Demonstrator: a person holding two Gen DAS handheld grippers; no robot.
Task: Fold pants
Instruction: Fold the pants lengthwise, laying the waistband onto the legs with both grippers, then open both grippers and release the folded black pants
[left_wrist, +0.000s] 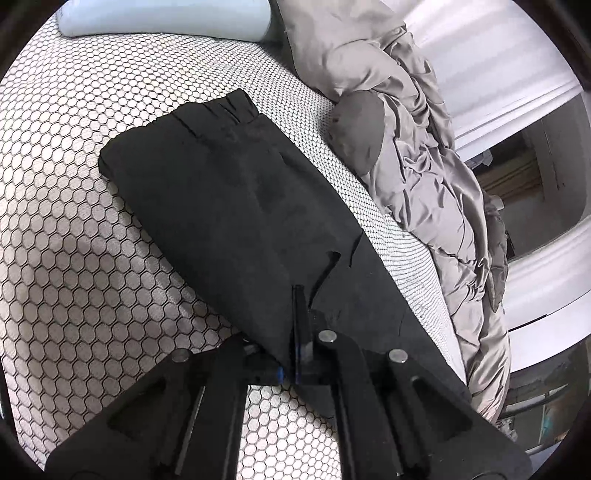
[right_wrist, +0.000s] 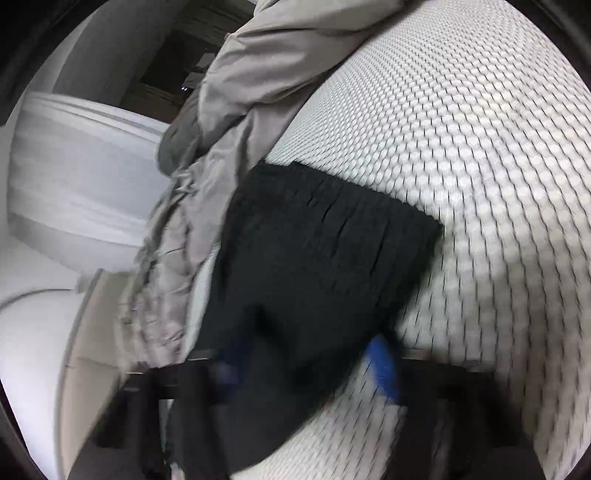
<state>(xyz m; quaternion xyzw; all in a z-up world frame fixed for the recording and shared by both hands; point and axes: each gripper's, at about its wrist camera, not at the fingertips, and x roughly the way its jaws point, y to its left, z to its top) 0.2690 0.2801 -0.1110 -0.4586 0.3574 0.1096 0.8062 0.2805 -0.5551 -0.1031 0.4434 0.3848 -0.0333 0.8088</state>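
Note:
The black pants (left_wrist: 229, 199) lie lengthwise on a bed with a hexagon-patterned cover (left_wrist: 74, 258), elastic waistband at the far end. My left gripper (left_wrist: 295, 354) is shut on the near edge of the pants. In the blurred right wrist view the pants (right_wrist: 314, 266) run up the middle, waistband far. My right gripper (right_wrist: 306, 365) stands with its jaws wide apart on either side of the near end of the fabric, a blue pad (right_wrist: 384, 365) showing on the right finger.
A crumpled grey duvet (left_wrist: 424, 158) lies along the bed's right side, close to the pants; it also shows in the right wrist view (right_wrist: 229, 122). A pale blue pillow (left_wrist: 162, 18) sits at the far end. White furniture (left_wrist: 546, 273) stands beyond the bed.

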